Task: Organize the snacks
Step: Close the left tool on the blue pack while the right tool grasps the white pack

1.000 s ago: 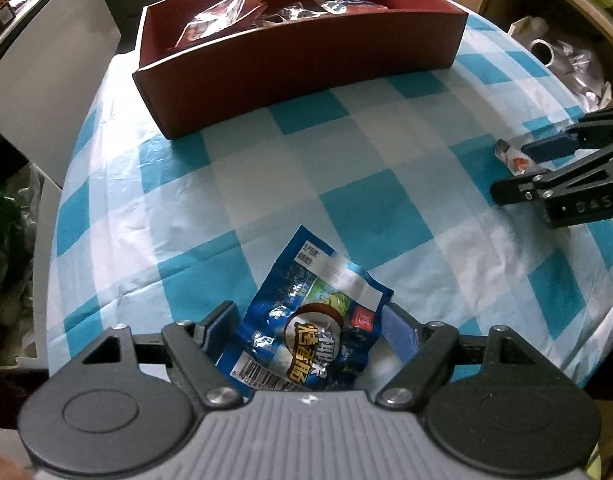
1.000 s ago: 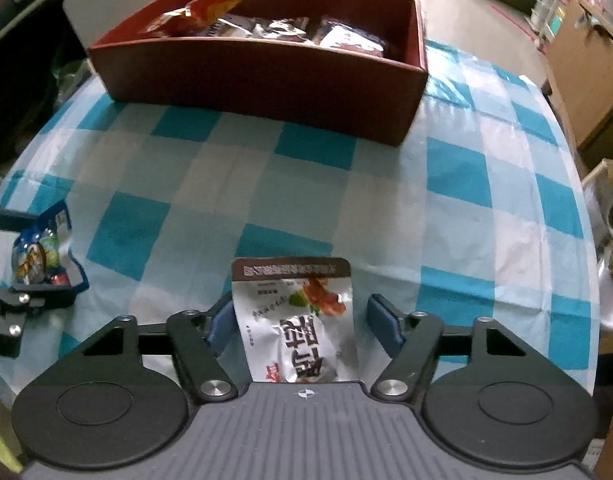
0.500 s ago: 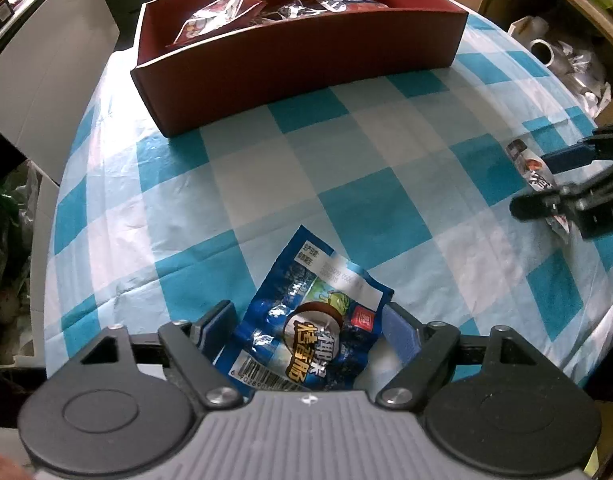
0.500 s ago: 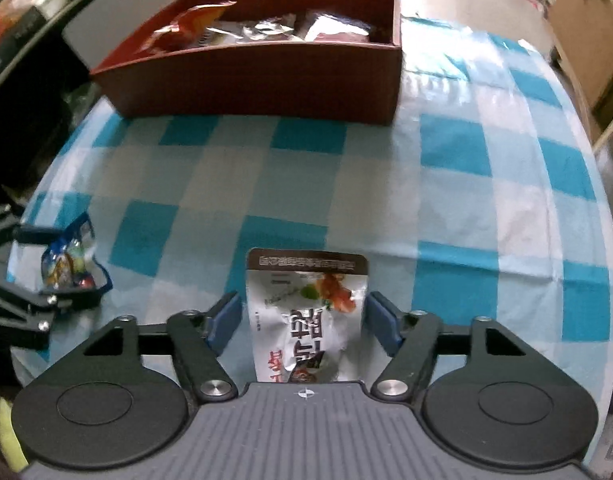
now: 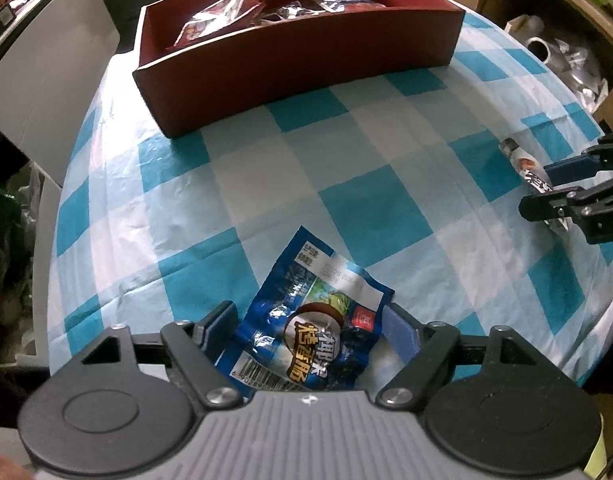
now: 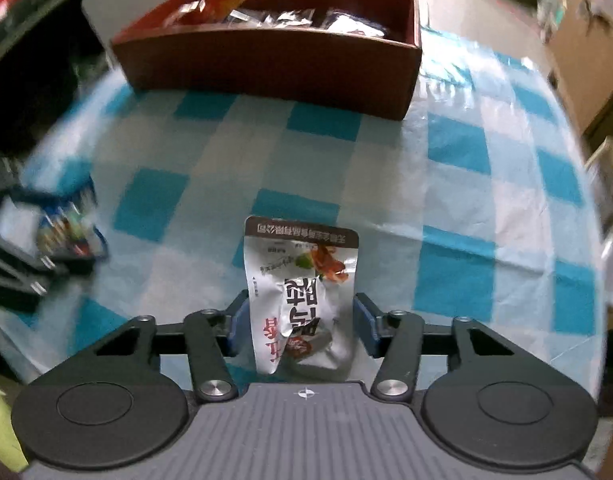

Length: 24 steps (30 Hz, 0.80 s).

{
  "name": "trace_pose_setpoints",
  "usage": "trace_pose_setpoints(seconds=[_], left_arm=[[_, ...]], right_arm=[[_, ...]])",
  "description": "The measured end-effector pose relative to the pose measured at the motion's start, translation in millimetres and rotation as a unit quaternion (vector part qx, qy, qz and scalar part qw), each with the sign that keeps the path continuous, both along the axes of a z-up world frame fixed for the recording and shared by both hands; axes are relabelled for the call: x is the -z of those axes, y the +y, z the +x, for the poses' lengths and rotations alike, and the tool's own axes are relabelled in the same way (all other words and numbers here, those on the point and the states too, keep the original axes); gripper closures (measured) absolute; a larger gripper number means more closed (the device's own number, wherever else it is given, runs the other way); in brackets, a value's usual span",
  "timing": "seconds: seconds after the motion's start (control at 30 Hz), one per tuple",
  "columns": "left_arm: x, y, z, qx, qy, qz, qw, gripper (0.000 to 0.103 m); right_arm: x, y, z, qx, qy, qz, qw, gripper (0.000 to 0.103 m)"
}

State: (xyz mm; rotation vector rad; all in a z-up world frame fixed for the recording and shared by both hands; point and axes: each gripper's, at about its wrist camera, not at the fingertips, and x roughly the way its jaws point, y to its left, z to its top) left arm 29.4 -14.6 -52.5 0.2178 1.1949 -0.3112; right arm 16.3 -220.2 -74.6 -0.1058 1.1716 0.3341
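Note:
My left gripper (image 5: 306, 326) is shut on a blue snack packet (image 5: 312, 320) near the front edge of the checked table (image 5: 366, 152). My right gripper (image 6: 300, 318) is shut on a white snack packet (image 6: 302, 280) with a brown top strip, held above the cloth. A dark red box (image 5: 290, 40) with several snack packets inside stands at the far side; it also shows in the right wrist view (image 6: 266, 56). The right gripper shows at the right of the left wrist view (image 5: 566, 192), and the left gripper with its blue packet (image 6: 66, 228) at the left of the right wrist view.
A blue-and-white checked cloth (image 6: 446, 200) covers the round table. A white cabinet (image 5: 38, 60) stands beyond the table's left side. Wooden shelving with clutter (image 5: 558, 40) stands at the right. The table edge curves close below both grippers.
My right gripper has lifted and moved forward with the white packet; its view is blurred by motion. The left gripper with the blue packet has risen slightly and barely shifted.

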Motion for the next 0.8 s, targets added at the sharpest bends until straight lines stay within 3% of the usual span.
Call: trace_pose_setpoints(seconds=[0.07,0.13,0.17,0.23,0.33,0.4,0.47,0.57,0.7,0.8], left_arm=[[-2,2,2,-0.004,0.0,-0.007,1.0,0.034],[-9,6,4,-0.01,-0.009,-0.018,0.9997,0.052],[-12,8,6,-0.014,-0.006,-0.03,0.9995,0.056],[-16,16,11,-0.027,0.002,-0.053,0.9982,0.058],[-14,17,12,-0.029,0.007,-0.055,0.9981,0.06],[-15,15,10,-0.014,0.007,-0.05,0.9986,0.059],[-12,13,8,0.0,0.016,-0.046,0.9988,0.038],[-1,4,-2,0.034,0.015,-0.012,0.9992,0.024],[1,-10,-20,0.093,-0.024,0.036,0.9948,0.019],[-3,-9,-21,0.092,-0.022,0.035,0.9949,0.027]], right_arm=[[-2,2,0,-0.003,-0.005,-0.006,1.0,0.043],[-3,4,0,-0.009,-0.005,0.001,1.0,0.043],[-6,5,0,-0.009,-0.009,0.007,1.0,0.043],[-12,4,0,-0.003,-0.019,0.016,1.0,0.043],[-19,4,2,0.006,-0.031,0.028,0.999,0.043],[-22,7,4,0.005,-0.035,0.032,0.999,0.043],[-24,9,5,0.001,-0.036,0.037,0.999,0.043],[-23,11,7,-0.003,-0.031,0.044,0.999,0.043],[-20,13,6,-0.009,-0.025,0.044,0.999,0.043],[-22,14,5,-0.014,-0.024,0.048,0.998,0.043]])
